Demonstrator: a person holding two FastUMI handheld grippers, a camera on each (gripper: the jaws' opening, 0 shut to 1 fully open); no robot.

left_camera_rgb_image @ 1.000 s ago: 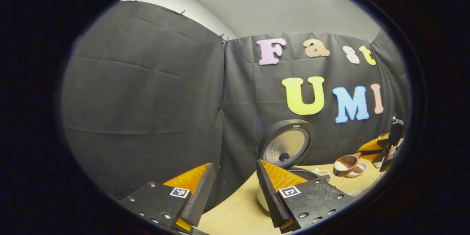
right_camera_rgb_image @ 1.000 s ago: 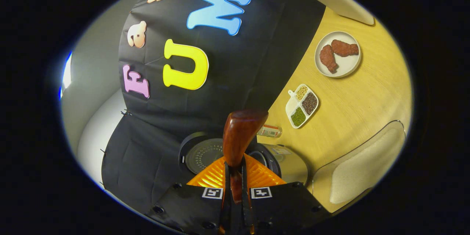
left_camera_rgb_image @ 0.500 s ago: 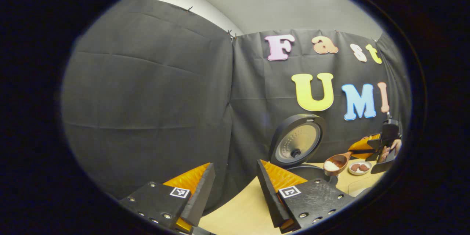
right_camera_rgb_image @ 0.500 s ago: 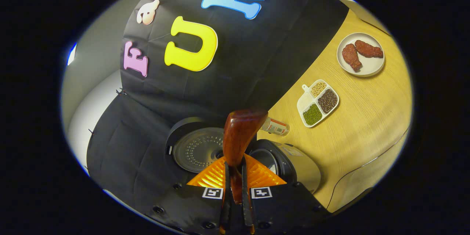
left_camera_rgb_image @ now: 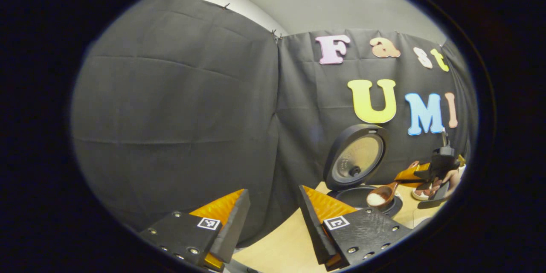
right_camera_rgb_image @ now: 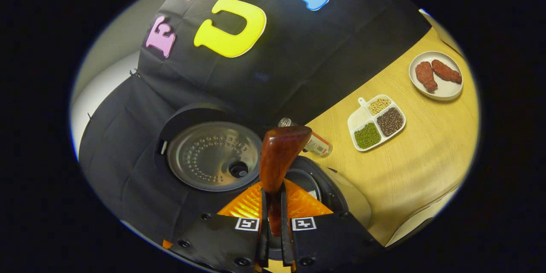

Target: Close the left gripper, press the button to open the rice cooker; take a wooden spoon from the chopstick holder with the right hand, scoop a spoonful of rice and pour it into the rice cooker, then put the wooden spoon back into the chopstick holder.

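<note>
Gripping wooden spoon (right_camera_rgb_image: 278, 158), right claw (right_camera_rgb_image: 273, 213), over rice cooker (right_camera_rgb_image: 337, 187)

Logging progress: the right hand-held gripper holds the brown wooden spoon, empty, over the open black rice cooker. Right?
Not empty: in the left gripper view the brown wooden spoon carries white rice. The right hand-held gripper does hold it over the open black rice cooker.

From the left gripper view we look level across the table's (left_camera_rgb_image: 286, 247) near edge toward the booth wall, with the rice cooker (left_camera_rgb_image: 362, 196) well off at right. From the right gripper view we look steeply down, rolled sideways, close over that same rice cooker (right_camera_rgb_image: 337, 192), its raised lid (right_camera_rgb_image: 213, 155) just ahead. Both views share the cooker, its lid (left_camera_rgb_image: 356, 158), the wooden spoon (left_camera_rgb_image: 379, 196) (right_camera_rgb_image: 279, 158) and the tabletop (right_camera_rgb_image: 418, 153).
</note>
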